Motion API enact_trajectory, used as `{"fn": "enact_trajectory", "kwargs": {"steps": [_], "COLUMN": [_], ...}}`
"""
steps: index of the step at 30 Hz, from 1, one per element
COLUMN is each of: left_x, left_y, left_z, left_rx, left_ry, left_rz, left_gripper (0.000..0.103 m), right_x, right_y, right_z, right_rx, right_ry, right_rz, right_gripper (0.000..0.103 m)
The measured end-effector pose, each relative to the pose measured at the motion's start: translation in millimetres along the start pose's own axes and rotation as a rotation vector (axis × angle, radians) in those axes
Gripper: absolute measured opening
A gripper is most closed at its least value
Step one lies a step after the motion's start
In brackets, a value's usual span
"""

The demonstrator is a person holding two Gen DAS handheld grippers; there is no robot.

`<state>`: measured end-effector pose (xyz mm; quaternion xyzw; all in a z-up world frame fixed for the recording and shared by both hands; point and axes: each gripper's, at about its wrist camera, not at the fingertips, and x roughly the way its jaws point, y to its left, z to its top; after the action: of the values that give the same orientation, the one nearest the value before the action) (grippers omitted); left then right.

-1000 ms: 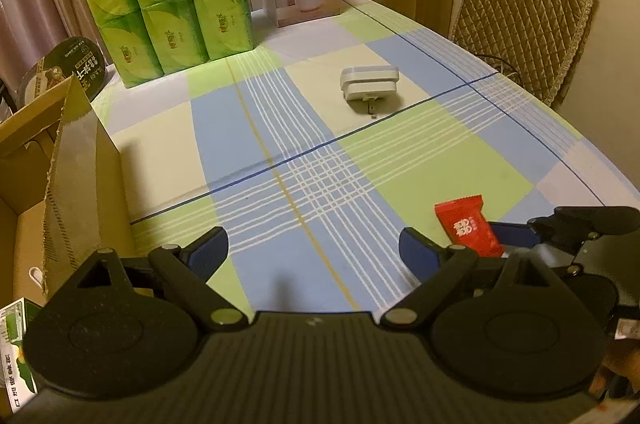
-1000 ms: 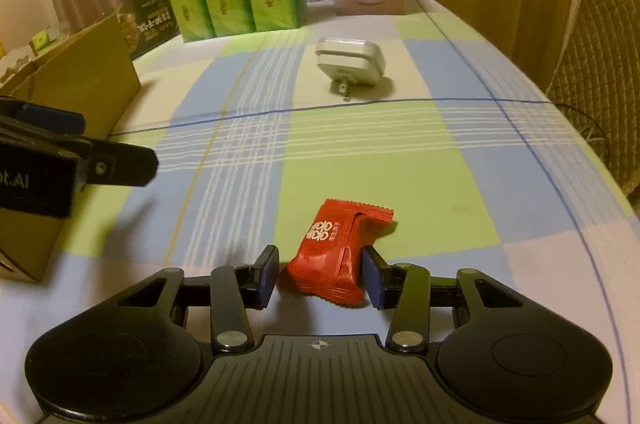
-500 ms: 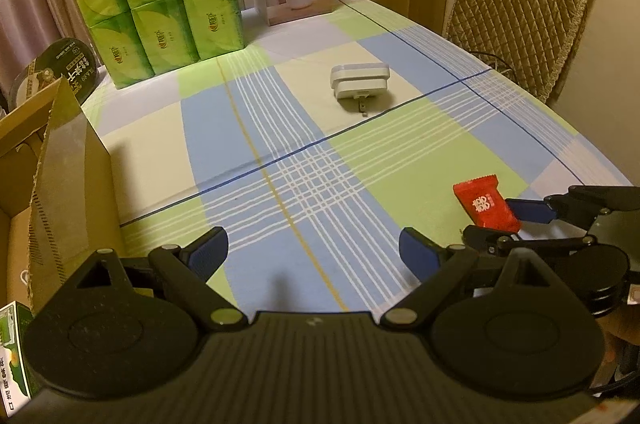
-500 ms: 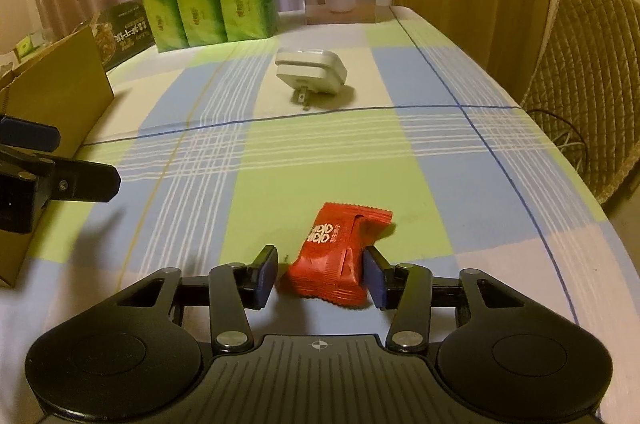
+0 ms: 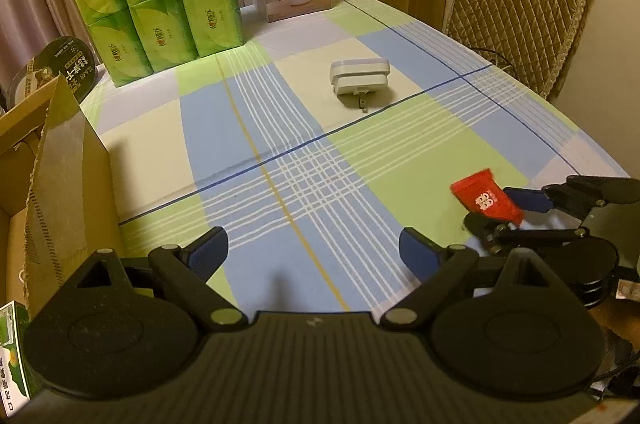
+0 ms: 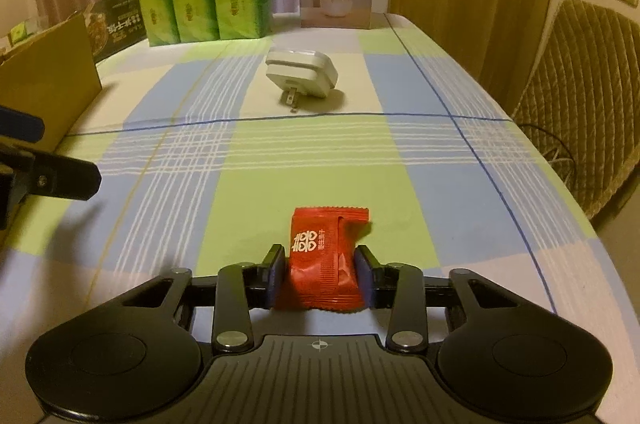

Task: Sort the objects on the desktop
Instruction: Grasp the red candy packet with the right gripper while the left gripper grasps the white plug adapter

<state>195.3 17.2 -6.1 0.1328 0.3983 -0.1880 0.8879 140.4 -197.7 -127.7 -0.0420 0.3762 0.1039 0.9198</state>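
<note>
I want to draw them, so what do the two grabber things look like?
Both look the same. The left gripper and the right gripper are matte black plastic, each with two round discs at the sides, a ribbed panel between them with a small crosshair mark, and silver rivets on the angled link arms. Their jaws carry dark blue pads. No sleeves show in either view.

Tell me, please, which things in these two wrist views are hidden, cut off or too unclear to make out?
- Cardboard box: left wrist view, its inside is screened by its own flap and cut by the frame edge.
- Red packet: right wrist view, its near end lies behind the right gripper, whose jaws are closing on it.
- Dark package: both views, half behind the box; its print is unreadable.
- Green carton: left wrist view, clipped by the corner.
</note>
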Motion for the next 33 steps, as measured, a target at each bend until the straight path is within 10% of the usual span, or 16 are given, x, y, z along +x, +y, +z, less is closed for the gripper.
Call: {"fn": "enact_trajectory", "kwargs": {"steps": [33], "left_x": [54.5], "left_y": [-9.4], "left_z": [61.1], "left_rx": [-0.013], "left_ry": [-0.118], "left_rz": [-0.061], "left_gripper": [0.090], "right_x": [20.4], "right_y": [-67.1], "right_z": [97.2], "right_rx": [0.008], "right_ry": [-0.070], "right_rz": [0.067], "right_gripper": [0.030]}}
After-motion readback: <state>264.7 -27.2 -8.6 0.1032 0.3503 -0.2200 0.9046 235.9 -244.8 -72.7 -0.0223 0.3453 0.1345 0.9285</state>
